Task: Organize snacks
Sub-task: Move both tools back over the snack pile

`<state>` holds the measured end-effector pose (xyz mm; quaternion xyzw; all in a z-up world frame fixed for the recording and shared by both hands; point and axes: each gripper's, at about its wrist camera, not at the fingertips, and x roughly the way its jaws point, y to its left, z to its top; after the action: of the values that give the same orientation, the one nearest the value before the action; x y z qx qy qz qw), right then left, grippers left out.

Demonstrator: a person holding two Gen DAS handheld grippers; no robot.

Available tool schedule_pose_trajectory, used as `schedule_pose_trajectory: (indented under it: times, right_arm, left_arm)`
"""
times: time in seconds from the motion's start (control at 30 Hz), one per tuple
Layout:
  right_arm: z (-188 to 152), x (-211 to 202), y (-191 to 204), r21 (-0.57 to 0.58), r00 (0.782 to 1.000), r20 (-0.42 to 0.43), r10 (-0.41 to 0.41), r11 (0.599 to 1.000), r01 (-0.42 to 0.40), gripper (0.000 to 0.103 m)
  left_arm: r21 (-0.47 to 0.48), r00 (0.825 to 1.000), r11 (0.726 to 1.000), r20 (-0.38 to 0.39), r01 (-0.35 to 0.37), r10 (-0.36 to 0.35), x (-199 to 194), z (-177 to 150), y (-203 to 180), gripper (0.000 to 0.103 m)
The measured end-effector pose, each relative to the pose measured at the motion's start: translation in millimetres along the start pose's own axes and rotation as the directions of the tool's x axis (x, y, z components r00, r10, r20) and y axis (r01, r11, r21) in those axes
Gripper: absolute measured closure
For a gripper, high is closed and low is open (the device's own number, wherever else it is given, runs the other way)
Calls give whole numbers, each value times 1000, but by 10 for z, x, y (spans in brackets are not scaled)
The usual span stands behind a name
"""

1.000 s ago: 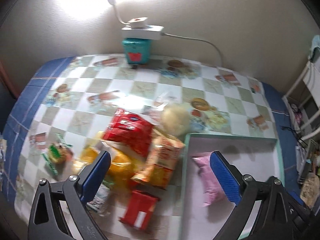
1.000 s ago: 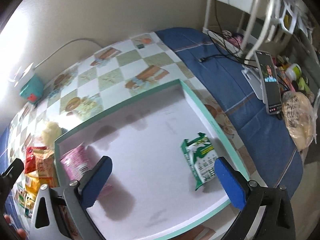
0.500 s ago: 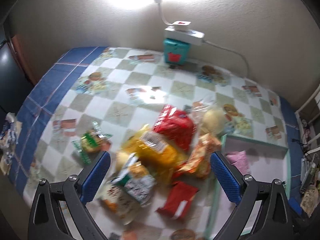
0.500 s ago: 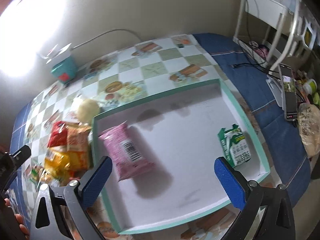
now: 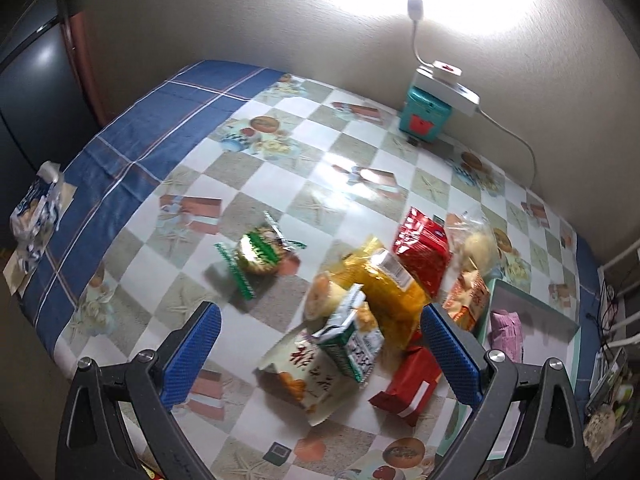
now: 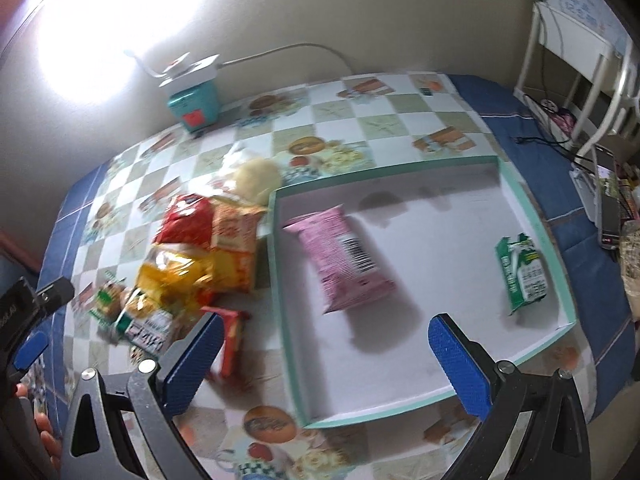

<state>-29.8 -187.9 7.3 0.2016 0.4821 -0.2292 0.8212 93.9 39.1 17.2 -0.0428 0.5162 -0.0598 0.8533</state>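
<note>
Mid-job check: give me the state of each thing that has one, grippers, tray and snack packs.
left hand-held gripper: open, empty
right hand-held gripper: open, empty
tray: open-topped, holding two packs
pink pack: lying flat in the tray
green pack: lying flat in the tray, by its right wall
snack pile: heaped on the table, outside the tray
round cookie pack: sealed, lying apart from the pile

**Around the table**

A teal box (image 5: 423,122) stands at the table's (image 5: 208,168) far edge against the wall, with a white power strip (image 5: 446,84) on top of it. A phone (image 6: 608,200) leans upright beyond the right edge, near a white chair (image 6: 576,60).
</note>
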Motion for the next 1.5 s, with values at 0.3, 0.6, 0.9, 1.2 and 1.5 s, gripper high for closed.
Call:
schedule_pose_trajectory:
  times: [0.3,0.6,0.9,1.2,1.5]
  right_arm:
    - [-78,86,302,-35,996,-44,73,997,-75,0]
    - [-184,382,561,-53,985,-143,101,993,-110,0]
    - [-239,618,694,-78,977,-198,76,993,-93,0]
    - [-256,780,744,-82,969,-234,79,992,-101,5]
    - [-205,750,746,-92,977,-195,83,991,-102,20]
  left_arm:
    - [-84,1000,996,-5,-12,12,-24,-8,358,3]
    - [-194,998,981,-66,-18,5,195,-76,619,3]
    - [-177,985,984,-170,-14,-16,476,-162,512,3]
    - [-90,979,995,-194,42,-59,579,-136,247,3]
    - [-54,972,994,-211,92,-101,716,-137,52,10]
